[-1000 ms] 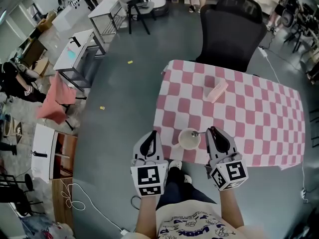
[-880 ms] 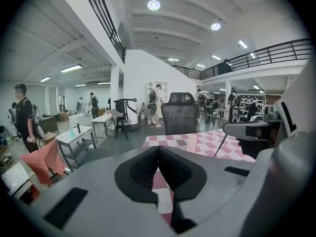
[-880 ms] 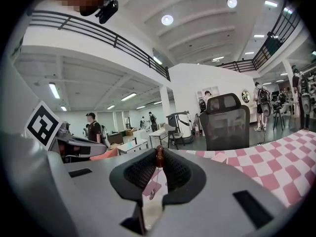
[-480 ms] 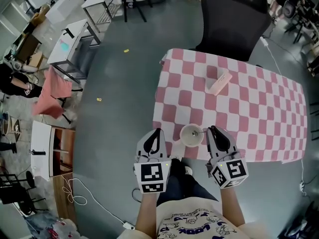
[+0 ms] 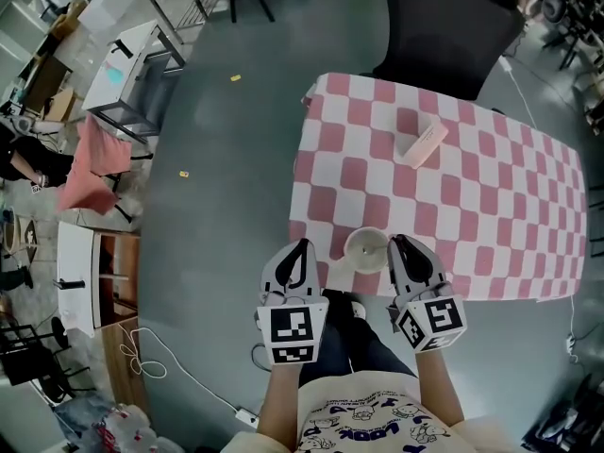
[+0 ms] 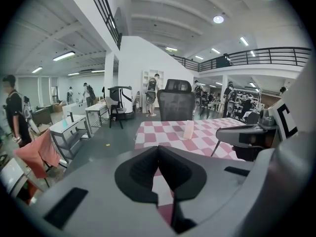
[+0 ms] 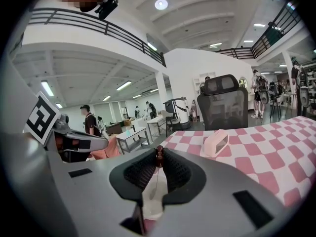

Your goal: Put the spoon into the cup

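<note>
A white cup (image 5: 366, 249) stands on the pink-checked table (image 5: 453, 196) close to its near edge. My right gripper (image 5: 400, 245) hovers just right of the cup. In the right gripper view its jaws (image 7: 159, 155) are shut on the brown end of the spoon (image 7: 159, 157). The thin handle hangs down toward the cup (image 7: 150, 196) below. In the head view the spoon is too small to make out. My left gripper (image 5: 301, 249) sits left of the cup, off the table's edge, shut with nothing in it (image 6: 158, 148).
A pale pink box (image 5: 421, 143) lies toward the far side of the table. A black office chair (image 5: 444, 17) stands behind it. Grey floor, a metal trolley (image 5: 142, 74) and a pink cloth (image 5: 90, 163) lie to the left. The person's legs are under the near edge.
Both grippers have sunk a little beside the cup, and the head view has tipped further down. The spoon's bowl, seen at the cup's rim earlier, no longer shows.
</note>
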Action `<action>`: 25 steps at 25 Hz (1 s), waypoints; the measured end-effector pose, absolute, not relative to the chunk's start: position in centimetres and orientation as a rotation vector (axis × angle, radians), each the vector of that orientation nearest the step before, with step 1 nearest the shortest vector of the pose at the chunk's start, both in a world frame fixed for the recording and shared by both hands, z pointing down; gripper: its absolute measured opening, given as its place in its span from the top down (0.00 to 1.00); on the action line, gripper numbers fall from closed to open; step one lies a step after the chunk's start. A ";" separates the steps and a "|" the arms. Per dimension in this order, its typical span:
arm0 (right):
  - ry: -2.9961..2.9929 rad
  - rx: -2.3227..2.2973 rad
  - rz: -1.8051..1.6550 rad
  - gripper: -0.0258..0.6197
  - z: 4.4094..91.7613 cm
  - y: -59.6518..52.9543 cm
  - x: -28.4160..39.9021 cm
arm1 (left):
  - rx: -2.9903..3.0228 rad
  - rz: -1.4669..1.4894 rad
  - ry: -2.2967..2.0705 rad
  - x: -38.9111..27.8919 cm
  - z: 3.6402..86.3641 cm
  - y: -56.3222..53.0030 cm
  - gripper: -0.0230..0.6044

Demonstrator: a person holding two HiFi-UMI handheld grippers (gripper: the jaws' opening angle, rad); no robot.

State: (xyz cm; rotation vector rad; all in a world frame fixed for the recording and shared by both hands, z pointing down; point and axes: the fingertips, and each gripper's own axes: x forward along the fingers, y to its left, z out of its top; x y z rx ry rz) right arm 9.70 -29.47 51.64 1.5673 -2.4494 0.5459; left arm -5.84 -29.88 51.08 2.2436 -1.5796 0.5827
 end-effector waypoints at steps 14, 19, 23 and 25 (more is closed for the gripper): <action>-2.396 1.495 0.586 0.87 56.0 -30.5 8.4 | 2.182 0.632 -1.562 -6.9 54.4 -29.9 0.94; -2.392 1.473 0.584 0.87 56.7 -30.5 7.9 | 2.175 0.636 -1.555 -6.9 54.9 -29.9 0.94; -2.383 1.453 0.576 0.87 57.3 -30.5 7.4 | 2.176 0.636 -1.550 -6.9 55.2 -30.0 0.94; -2.377 1.441 0.562 0.87 57.5 -30.4 7.2 | 2.173 0.635 -1.548 -6.9 55.4 -29.9 0.94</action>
